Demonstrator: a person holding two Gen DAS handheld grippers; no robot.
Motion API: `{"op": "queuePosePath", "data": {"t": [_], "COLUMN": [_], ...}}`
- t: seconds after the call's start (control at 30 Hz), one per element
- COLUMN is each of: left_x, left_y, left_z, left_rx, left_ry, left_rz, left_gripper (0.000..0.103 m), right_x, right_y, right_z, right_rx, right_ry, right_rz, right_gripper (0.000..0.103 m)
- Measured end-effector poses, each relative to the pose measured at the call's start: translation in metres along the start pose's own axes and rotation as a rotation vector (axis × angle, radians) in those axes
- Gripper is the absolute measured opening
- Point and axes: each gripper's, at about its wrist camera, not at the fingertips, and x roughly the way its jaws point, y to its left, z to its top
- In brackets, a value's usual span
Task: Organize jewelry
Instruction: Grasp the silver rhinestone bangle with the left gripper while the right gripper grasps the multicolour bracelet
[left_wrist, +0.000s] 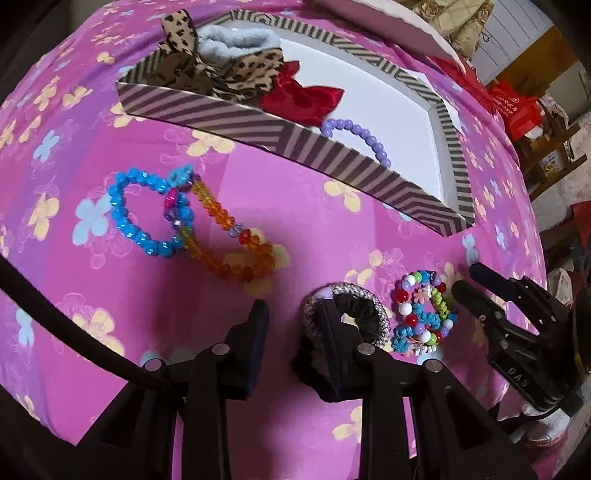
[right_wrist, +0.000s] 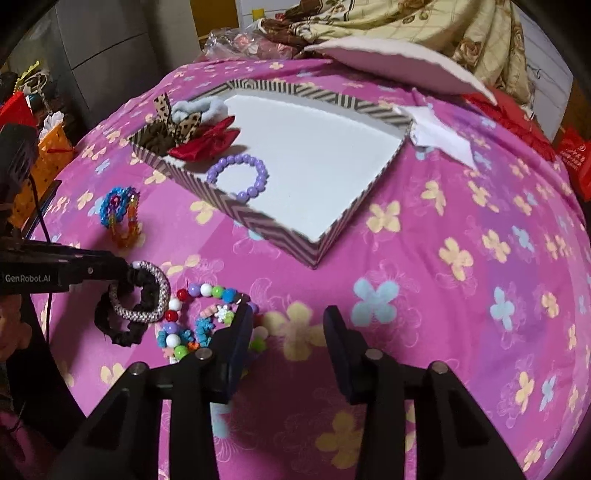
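A striped box (left_wrist: 258, 127) (right_wrist: 258, 218) holds scrunchies, a red bow (left_wrist: 303, 98) (right_wrist: 207, 142) and a purple bead bracelet (left_wrist: 364, 138) (right_wrist: 238, 177). On the pink cloth lie a blue bead bracelet (left_wrist: 147, 214) over an orange one (left_wrist: 236, 254), a silver-and-black scrunchie pair (left_wrist: 365, 310) (right_wrist: 142, 299) and colourful bead bracelets (left_wrist: 424, 314) (right_wrist: 199, 317). My left gripper (left_wrist: 293, 314) is open, its right finger reaching through the scrunchie ring. My right gripper (right_wrist: 288, 314) is open beside the colourful bracelets; it also shows in the left wrist view (left_wrist: 467, 275).
A white foam lid (right_wrist: 399, 62) lies beyond the box with crumpled white paper (right_wrist: 439, 136) beside it. Bedding and red bags sit at the far edge. Orange baskets (right_wrist: 48, 155) stand off the left side.
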Motion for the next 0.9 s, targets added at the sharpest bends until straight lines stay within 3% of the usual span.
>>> {"op": "queuePosePath", "data": {"t": [0.13, 0.23, 0.3, 0.37, 0.43, 0.8, 0.9], "left_x": [0.002, 0.005, 0.004, -0.002, -0.011, -0.057, -0.061], "left_y": [-0.004, -0.003, 0.002, 0.004, 0.007, 0.01, 0.009], "left_z": [0.003, 0.007, 0.008, 0.009, 0.007, 0.012, 0.011], "left_rx": [0.01, -0.001, -0.024, -0.024, -0.027, -0.032, -0.035], "left_ry": [-0.003, 0.006, 0.011, -0.01, -0.036, -0.133, -0.142], "left_rz": [0.005, -0.001, -0.029, -0.037, -0.047, -0.095, -0.1], "left_gripper": [0.049, 0.037, 0.028, 0.028, 0.028, 0.028, 0.028], "right_x": [0.004, 0.006, 0.009, 0.01, 0.008, -0.028, -0.025], "right_y": [0.007, 0.009, 0.012, 0.016, 0.016, 0.013, 0.015], "right_z": [-0.002, -0.001, -0.001, -0.003, -0.003, 0.001, 0.003], "right_rx": [-0.016, -0.021, -0.034, -0.047, -0.047, -0.045, -0.058], "right_ry": [0.01, 0.011, 0.025, 0.023, 0.023, -0.055, -0.043], "right_rz": [0.024, 0.036, 0.042, 0.055, 0.057, 0.067, 0.08], "right_gripper": [0.042, 0.041, 0.033, 0.016, 0.012, 0.007, 0.008]}}
